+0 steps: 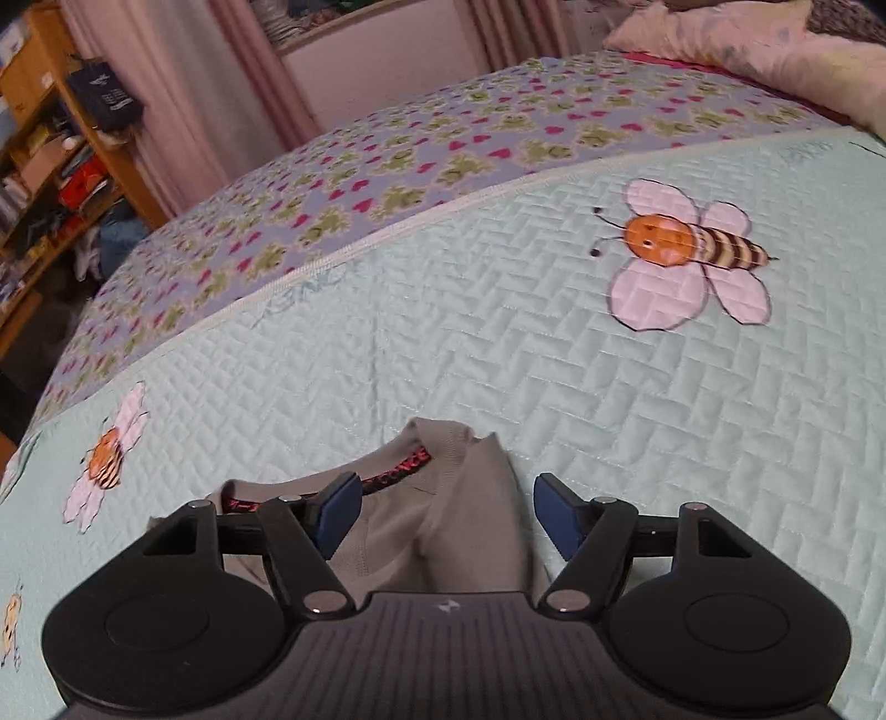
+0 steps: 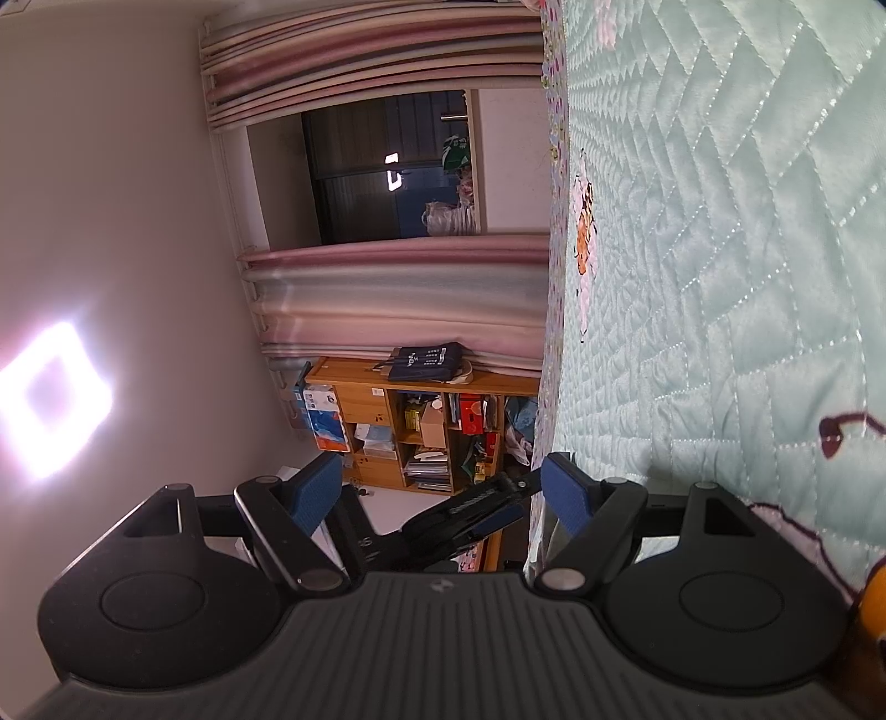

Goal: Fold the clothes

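Observation:
A grey garment lies bunched on the mint quilted bedspread, its collar band with red lettering turned up toward me. My left gripper hovers just over it, jaws open; the blue pads stand either side of the cloth without pressing on it. Most of the garment is hidden under the gripper's body. In the right wrist view my right gripper is rolled on its side beside the bed, open, with nothing held. The black body of the other gripper shows beyond its fingers.
The bedspread carries bee appliqués, and a frog-and-heart patterned sheet lies beyond it. A pillow sits at the far right. A wooden shelf full of boxes stands past the bed under pink curtains.

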`<state>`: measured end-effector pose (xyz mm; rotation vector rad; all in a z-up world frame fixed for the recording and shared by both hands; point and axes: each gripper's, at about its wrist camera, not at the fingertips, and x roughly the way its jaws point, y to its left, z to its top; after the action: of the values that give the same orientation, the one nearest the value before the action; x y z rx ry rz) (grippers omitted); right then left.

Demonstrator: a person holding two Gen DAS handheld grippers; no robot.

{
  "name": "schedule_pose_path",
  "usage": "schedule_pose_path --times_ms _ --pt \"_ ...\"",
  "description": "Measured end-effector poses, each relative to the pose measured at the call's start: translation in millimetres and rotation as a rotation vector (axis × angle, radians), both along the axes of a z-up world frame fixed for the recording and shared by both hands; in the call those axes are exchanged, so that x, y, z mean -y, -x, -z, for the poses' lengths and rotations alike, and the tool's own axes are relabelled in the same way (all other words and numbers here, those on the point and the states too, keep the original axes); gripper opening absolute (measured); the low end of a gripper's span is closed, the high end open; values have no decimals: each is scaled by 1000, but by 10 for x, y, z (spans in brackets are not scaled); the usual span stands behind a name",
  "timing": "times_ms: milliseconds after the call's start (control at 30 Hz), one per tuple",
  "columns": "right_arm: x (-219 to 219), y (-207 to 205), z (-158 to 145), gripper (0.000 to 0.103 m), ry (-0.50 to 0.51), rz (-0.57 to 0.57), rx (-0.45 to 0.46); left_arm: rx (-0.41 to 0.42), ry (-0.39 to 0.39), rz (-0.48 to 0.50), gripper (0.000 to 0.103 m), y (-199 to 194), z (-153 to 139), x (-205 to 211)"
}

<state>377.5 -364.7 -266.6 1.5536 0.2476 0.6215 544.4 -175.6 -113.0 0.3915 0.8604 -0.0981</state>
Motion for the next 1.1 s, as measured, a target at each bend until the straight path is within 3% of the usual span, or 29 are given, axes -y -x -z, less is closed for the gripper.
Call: schedule_pose_path --times_ms 300,400,533,633,733,1100 --pt "1 2 -13 80 0 0 -1 -8 60 -75 71 151 -181 -568" --pt "4 5 -15 80 0 0 -2 -60 99 -86 62 130 -108 -686" --pt "7 9 -14 80 1 0 -2 -127 143 -79 38 116 30 -735" --pt "4 11 -18 80 2 1 -2 -140 147 -63 27 129 84 -709" --pt "4 9 -23 80 3 2 -2 -131 152 -49 2 149 59 -661" --pt "8 -2 -41 80 2 1 -2 -84 345 48 0 358 -401 -484"
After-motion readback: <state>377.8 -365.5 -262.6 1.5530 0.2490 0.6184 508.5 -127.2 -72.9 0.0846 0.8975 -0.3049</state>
